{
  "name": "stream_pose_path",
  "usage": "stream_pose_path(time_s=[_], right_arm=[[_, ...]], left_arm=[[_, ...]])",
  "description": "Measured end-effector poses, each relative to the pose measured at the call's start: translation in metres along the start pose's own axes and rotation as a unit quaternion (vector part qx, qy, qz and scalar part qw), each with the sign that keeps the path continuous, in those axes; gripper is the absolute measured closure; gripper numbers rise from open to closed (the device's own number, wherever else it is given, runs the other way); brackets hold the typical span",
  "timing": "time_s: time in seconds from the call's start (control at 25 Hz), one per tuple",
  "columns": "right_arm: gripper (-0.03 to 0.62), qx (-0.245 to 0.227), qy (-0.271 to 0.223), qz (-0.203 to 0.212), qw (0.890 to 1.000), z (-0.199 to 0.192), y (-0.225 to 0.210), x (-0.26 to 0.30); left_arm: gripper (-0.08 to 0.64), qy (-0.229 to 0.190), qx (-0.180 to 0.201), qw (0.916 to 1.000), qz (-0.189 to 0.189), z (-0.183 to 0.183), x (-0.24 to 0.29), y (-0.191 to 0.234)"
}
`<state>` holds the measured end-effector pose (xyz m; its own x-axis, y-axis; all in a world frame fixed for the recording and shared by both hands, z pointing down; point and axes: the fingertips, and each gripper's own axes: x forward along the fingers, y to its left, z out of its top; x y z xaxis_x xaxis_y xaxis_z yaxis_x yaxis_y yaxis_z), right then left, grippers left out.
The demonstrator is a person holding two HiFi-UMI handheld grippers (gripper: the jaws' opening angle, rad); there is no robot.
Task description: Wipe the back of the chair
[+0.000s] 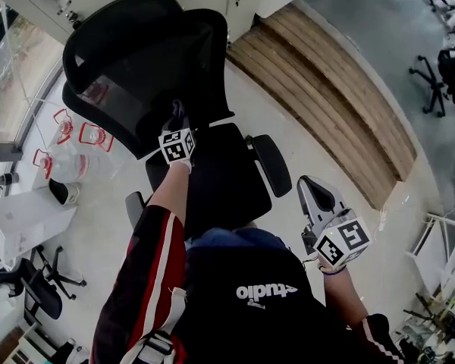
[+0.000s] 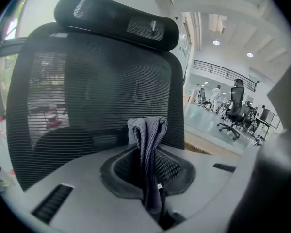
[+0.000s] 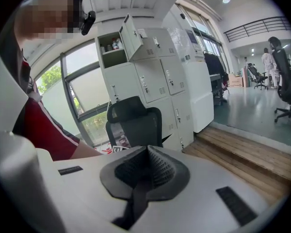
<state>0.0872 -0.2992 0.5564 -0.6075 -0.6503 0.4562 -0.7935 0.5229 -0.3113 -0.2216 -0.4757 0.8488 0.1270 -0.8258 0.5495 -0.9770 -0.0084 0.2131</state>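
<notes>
The only word that can be read is "studio", in white letters on the person's dark top point(image 1: 267, 293), low in the middle of the head view. It stands upside down there, and its first letter is unclear. The marker cube point(image 1: 177, 145) on the left gripper point(image 1: 176, 116) and the cube point(image 1: 343, 241) on the right gripper point(image 1: 307, 182) bear black-and-white square patterns, not letters or numbers. The red-edged labels on the clear bottles point(image 1: 64, 161) at the left are too small to read.

White lockers point(image 3: 155, 76) stand directly ahead of the right gripper point(image 3: 146, 152), with a window point(image 3: 82, 101) to their left. A wooden step point(image 3: 252, 154) runs to the gripper's right; beyond it, grey floor point(image 3: 252, 109) carries office chairs point(image 3: 286, 84).
</notes>
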Motion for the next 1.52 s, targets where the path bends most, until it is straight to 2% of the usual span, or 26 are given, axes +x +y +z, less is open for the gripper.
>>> stream_pose_path(time_s=[0.52,0.76,0.92,1.04,1.28,1.52], right_arm=[[0.578,0.048,-0.004,-0.072,0.996,-0.024,-0.069,-0.049],[0.578,0.041,-0.018,-0.054,0.998,-0.018,-0.068,-0.049],[0.578,0.027,-0.018,-0.029,0.999,-0.001,-0.054,-0.044],[0.578,0.006,-0.022,0.005,1.0,0.019,-0.037,-0.028],[0.578,-0.077,-0.036,0.089,0.992,0.06,0.022,0.02],[0.578,-0.109,-0.04,0.171,0.978,0.079,0.113,0.051]], left_arm=[[0.505,0.003,0.036,0.9948,-0.095,0.014,0.069,-0.145],[0.505,-0.025,0.029,0.9909,-0.129,0.041,0.051,-0.176],[0.505,-0.046,0.019,0.9878,-0.148,0.061,0.005,-0.181],[0.505,-0.065,0.03,0.9858,-0.152,0.08,-0.043,-0.169],[0.505,-0.089,0.108,0.9823,-0.124,0.112,-0.153,-0.121],[0.505,-0.11,0.081,0.9885,-0.066,0.126,-0.285,-0.071]])
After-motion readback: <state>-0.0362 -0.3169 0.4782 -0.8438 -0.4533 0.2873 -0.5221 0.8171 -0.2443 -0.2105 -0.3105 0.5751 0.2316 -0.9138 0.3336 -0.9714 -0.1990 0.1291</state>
